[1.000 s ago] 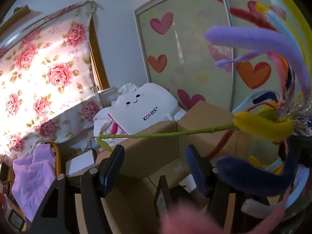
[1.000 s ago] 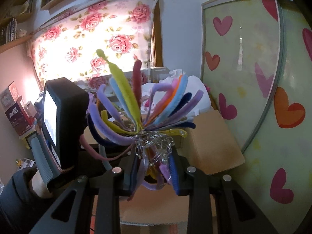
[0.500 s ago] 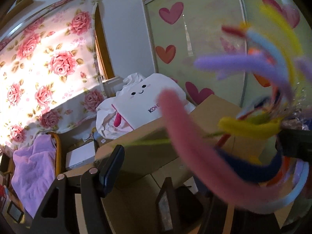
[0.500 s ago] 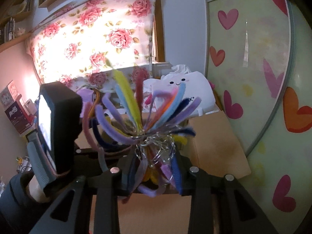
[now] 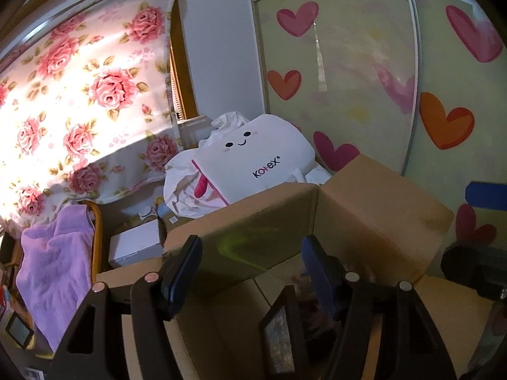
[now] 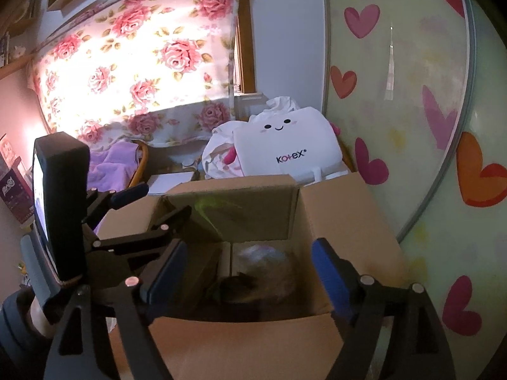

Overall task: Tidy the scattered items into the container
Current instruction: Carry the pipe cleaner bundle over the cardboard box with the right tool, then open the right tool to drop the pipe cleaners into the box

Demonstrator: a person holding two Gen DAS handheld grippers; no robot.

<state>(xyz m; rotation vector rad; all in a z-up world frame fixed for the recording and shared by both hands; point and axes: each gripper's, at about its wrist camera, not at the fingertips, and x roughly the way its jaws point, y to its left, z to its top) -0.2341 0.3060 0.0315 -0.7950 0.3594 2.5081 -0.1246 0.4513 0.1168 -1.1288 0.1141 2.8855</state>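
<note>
An open brown cardboard box point(image 6: 345, 221) stands right below both grippers; it also shows in the left wrist view point(image 5: 374, 209). My right gripper point(image 6: 250, 262) is open and empty over the box mouth. Dark blurred items point(image 6: 253, 278) lie inside the box, too dim to name. My left gripper point(image 5: 253, 262) is open and empty over the box's left side, and it shows in the right wrist view point(image 6: 152, 209). A dark picture frame point(image 5: 279, 332) stands inside the box below it.
A white Kotex pack point(image 6: 285, 148) and white bags lie behind the box. A purple towel point(image 5: 57, 262) hangs on a chair at left. A wardrobe door point(image 6: 412, 95) with heart stickers is on the right. A rose-patterned curtain point(image 5: 79, 95) covers the window.
The bundle of coloured pipe cleaners that my right gripper held is gone from both views. My right gripper has opened. A faint green blur streaks over the box's back wall.
</note>
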